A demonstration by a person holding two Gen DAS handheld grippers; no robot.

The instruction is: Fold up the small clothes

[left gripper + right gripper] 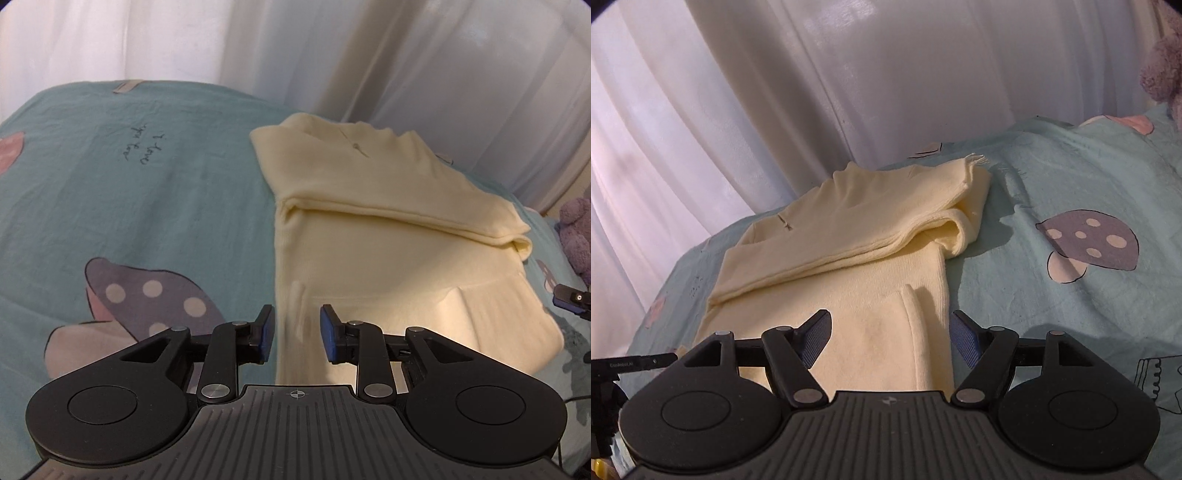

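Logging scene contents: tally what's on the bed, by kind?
Cream garment: 1, partly folded
Purple plush toy: 1
Grippers: 2, left gripper and right gripper, jaws open
Total: 4

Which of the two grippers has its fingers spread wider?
The right gripper: its fingers stand wide apart over the near end of the yellow garment. The left gripper is open too, but with a narrower gap.

We see a pale-yellow knit garment (388,206) on a teal bedsheet (147,206) printed with spotted purple mushrooms (1089,243).
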